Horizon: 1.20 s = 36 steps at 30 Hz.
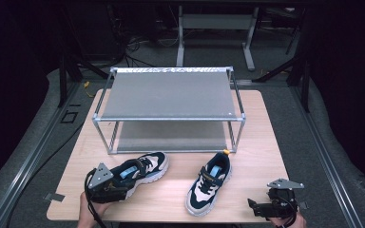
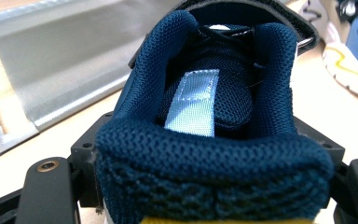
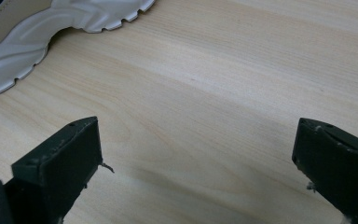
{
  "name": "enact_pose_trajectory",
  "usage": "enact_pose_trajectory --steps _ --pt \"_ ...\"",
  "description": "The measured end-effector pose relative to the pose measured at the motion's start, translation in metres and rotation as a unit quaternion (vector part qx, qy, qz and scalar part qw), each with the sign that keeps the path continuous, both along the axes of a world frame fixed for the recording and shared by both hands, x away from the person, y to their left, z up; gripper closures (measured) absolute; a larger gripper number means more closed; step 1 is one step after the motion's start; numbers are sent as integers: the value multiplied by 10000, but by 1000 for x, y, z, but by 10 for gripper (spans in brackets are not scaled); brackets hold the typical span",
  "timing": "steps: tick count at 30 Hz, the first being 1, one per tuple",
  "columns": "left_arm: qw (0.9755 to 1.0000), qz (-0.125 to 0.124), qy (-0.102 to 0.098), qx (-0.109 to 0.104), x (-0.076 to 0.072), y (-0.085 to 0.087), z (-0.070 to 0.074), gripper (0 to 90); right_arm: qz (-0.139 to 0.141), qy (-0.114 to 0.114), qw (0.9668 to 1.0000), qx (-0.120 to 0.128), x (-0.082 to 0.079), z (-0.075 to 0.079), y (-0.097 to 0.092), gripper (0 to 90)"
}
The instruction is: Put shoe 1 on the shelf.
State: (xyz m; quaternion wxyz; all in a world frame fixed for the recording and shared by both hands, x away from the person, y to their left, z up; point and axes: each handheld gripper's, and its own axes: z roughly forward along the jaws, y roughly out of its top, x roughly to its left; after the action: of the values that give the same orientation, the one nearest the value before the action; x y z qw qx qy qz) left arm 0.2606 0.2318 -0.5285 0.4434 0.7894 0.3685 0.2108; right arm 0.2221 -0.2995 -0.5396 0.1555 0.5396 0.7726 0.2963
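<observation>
left claw (image 1: 116,186) clamped on heel of left shoe (image 1: 140,169), front-left of desk (image 1: 266,142) | right claw (image 1: 259,207) jaws apart, idle | risk: soft padded collar squashes, shoe may slip or sag when lifted to rack (image 1: 168,97)

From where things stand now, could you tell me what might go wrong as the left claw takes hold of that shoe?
1. The left claw has the left shoe by its soft padded heel collar alone; the shoe may droop or slip when lifted.
2. The rack stands close behind the shoe, so the toe could knock its front rail on the way up.
3. The right shoe lies close by; a sideways swing could nudge it. The right claw stands open over bare table, too far off to steady anything.
</observation>
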Motion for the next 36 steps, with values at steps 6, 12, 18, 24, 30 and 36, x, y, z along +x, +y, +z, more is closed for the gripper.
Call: enact_pose_trajectory --steps 6,12,18,24,30,36 --pt "9994 332 -75 -83 6 -8 9 240 38 -30 10000 12 1 1 0 10" --pt "9973 663 -217 -235 15 -19 14 240 62 14 10000 -1 2 2 -1 11" --pt "9938 971 -238 -488 23 -25 15 240 -5 -95 10000 -2 1 4 -3 11" --pt "9899 1274 -301 -538 34 -30 18 240 78 -189 9997 116 1 13 -2 12" --pt "9837 1662 -313 -613 47 -36 13 239 46 -160 9998 70 4 13 2 14" --pt "9795 1879 -258 -679 60 -46 9 238 115 -106 9999 -7 6 14 6 15"
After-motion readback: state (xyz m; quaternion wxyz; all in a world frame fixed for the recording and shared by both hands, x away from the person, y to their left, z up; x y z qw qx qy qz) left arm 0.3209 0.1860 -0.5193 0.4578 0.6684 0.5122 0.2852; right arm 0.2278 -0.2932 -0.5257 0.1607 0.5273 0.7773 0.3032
